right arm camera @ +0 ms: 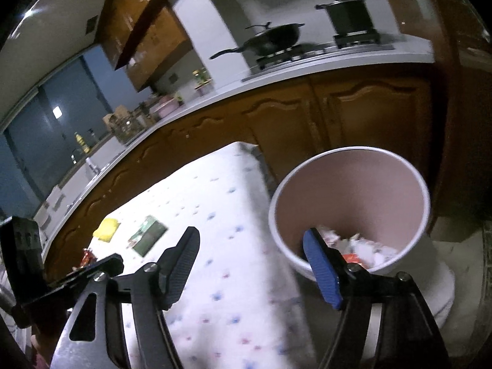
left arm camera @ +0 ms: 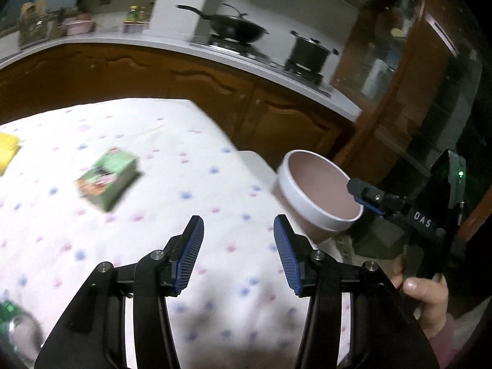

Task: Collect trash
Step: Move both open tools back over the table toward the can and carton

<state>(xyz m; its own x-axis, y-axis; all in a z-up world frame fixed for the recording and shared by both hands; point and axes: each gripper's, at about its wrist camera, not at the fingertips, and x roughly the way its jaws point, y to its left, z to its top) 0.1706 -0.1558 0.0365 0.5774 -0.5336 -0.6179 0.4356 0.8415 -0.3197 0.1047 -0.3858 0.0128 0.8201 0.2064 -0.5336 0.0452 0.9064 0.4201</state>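
Observation:
My left gripper (left arm camera: pixel 238 221) is open and empty above the table's white flowered cloth (left arm camera: pixel 153 141). A green carton (left arm camera: pixel 107 180) lies on the cloth ahead and to its left, blurred. A round bin (left arm camera: pixel 319 187) with a white rim and brownish inside stands off the table's right edge. My right gripper (right arm camera: pixel 251 232) is open with nothing between its fingers, its right finger in front of the bin (right arm camera: pixel 350 150). Crumpled white and red trash (right arm camera: pixel 363 249) lies in the bin's bottom. The green carton (right arm camera: pixel 147 235), a yellow item (right arm camera: pixel 106 229) and a red wrapper (right arm camera: pixel 87 256) lie farther along the table.
A kitchen counter (left arm camera: pixel 172 47) with wooden cabinets runs behind the table, bearing a wok (left arm camera: pixel 236 27) and a pot (left arm camera: pixel 309 50) on a stove. A shiny green-topped thing (left arm camera: pixel 12 316) sits at the near left. A hand (left arm camera: pixel 430 295) holds the right gripper's handle.

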